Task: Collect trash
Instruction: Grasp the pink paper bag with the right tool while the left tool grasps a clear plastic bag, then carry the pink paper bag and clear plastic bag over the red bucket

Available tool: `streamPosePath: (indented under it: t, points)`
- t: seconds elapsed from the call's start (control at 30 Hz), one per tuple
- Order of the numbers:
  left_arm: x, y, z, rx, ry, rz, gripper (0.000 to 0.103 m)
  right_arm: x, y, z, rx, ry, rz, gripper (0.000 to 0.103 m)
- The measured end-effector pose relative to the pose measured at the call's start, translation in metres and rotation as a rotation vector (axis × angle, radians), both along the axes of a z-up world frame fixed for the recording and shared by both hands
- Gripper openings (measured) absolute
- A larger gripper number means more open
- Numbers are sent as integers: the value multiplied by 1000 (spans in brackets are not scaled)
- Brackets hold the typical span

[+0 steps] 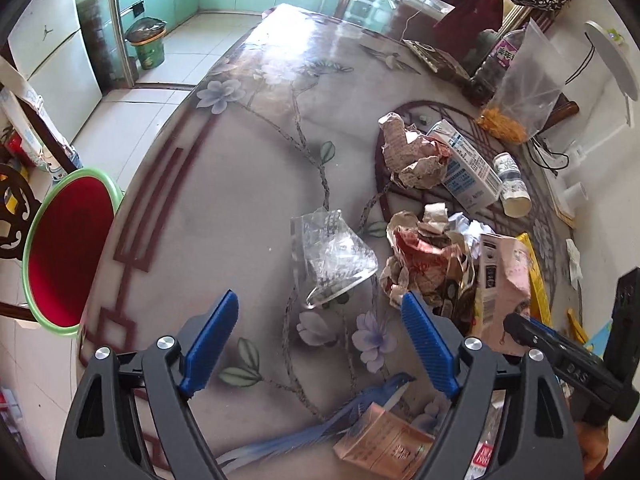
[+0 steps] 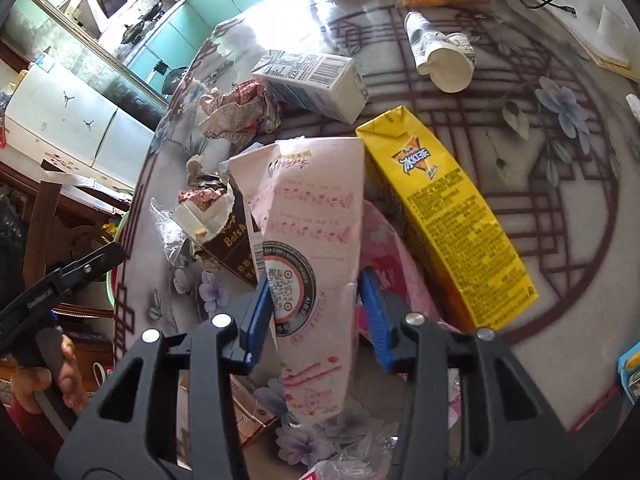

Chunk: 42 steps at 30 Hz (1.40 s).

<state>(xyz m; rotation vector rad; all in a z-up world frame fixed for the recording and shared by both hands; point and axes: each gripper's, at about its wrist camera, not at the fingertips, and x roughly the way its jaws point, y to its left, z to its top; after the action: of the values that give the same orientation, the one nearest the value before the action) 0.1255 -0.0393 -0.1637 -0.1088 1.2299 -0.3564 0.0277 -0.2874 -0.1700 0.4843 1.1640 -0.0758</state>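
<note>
My left gripper [image 1: 320, 344] is open and empty above the flowered table [image 1: 240, 168], just short of a crumpled clear plastic cup [image 1: 336, 256]. My right gripper [image 2: 316, 316] is shut on a pale pink carton [image 2: 312, 224], which also shows in the left wrist view [image 1: 504, 280]. Beside it lie a yellow drink carton [image 2: 444, 216], a brown carton [image 2: 232, 240], crumpled paper wads [image 1: 416, 156] and a white-blue milk carton [image 1: 468, 164]. A red basin with a green rim [image 1: 68, 248] sits off the table's left edge.
A tipped paper cup [image 2: 444, 56], a clear bag of orange snacks [image 1: 516, 92] and a bottle [image 1: 500, 56] lie at the far side. A small tan box [image 1: 384, 440] sits under my left gripper. A green bin [image 1: 148, 46] stands on the kitchen floor.
</note>
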Motion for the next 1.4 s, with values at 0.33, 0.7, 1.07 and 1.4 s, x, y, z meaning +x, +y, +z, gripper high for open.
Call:
streamPosePath:
  t: [0.33,0.7,1.07,1.4]
  points:
    - [29,-17,-33,-26,40,166,79,-13,-11,43,51,-116,16,41]
    - [26,-25,-43,23,44,139,54,-11,-7,62,71,-159,38,41]
    - [10,-13,-2,16,-50,93,53,-6,-6,67,76,-187,42,41]
    - [4,-8,11,0,-53,77,53,-13,-4,65,67,-174,25,41]
